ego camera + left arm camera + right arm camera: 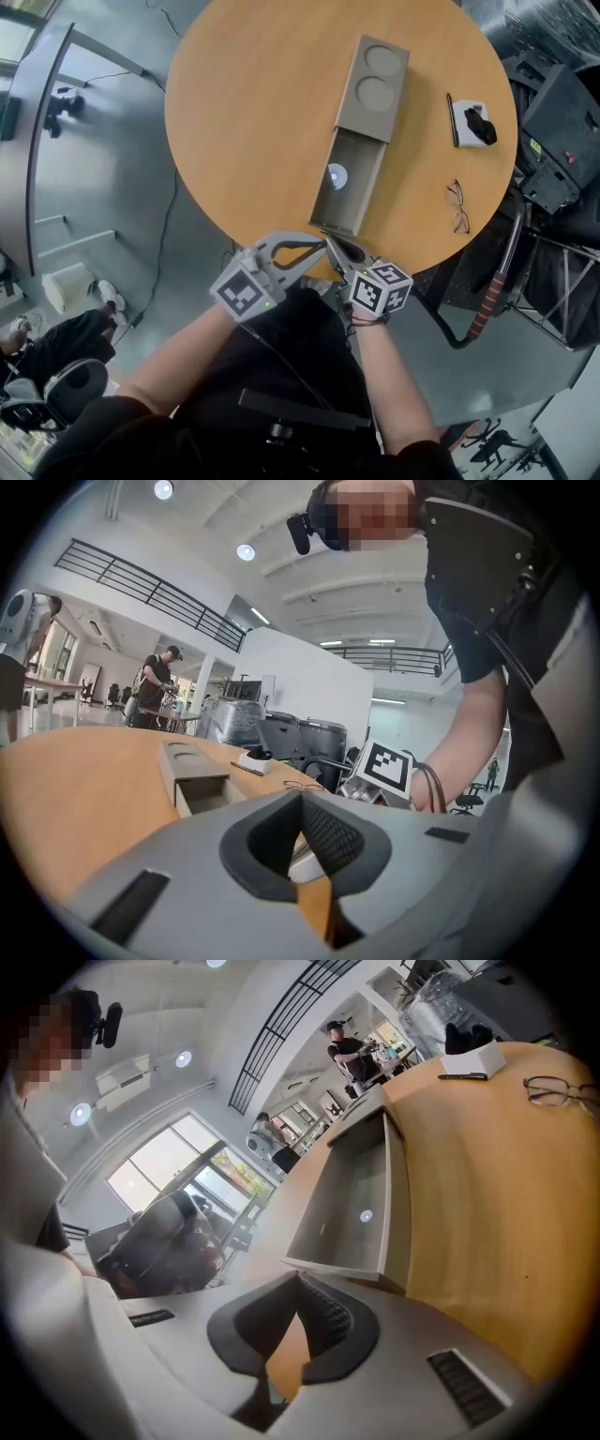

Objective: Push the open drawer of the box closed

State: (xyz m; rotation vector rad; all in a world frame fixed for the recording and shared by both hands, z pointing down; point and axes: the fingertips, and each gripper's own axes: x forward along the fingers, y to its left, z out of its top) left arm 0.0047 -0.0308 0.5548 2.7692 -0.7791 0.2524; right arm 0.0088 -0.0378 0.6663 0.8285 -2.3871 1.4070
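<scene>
Wooden table (253, 112) is holding the box (375, 80), its drawer (349, 183) sticking out toward the left gripper (322, 240) and right gripper (335, 247), both squeezing shut on nothing. Crooked pushing risks sliding the box.

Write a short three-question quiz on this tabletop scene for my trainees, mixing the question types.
1. True or false: the drawer of the box is fully shut.
2. Which lies on the table to the box's right in the head view? A glasses; B mug; C scissors.
3. Fill in: the left claw and right claw are both ___, holding nothing.
Key: 1 false, it stands pulled out; 2 A; 3 shut.
</scene>
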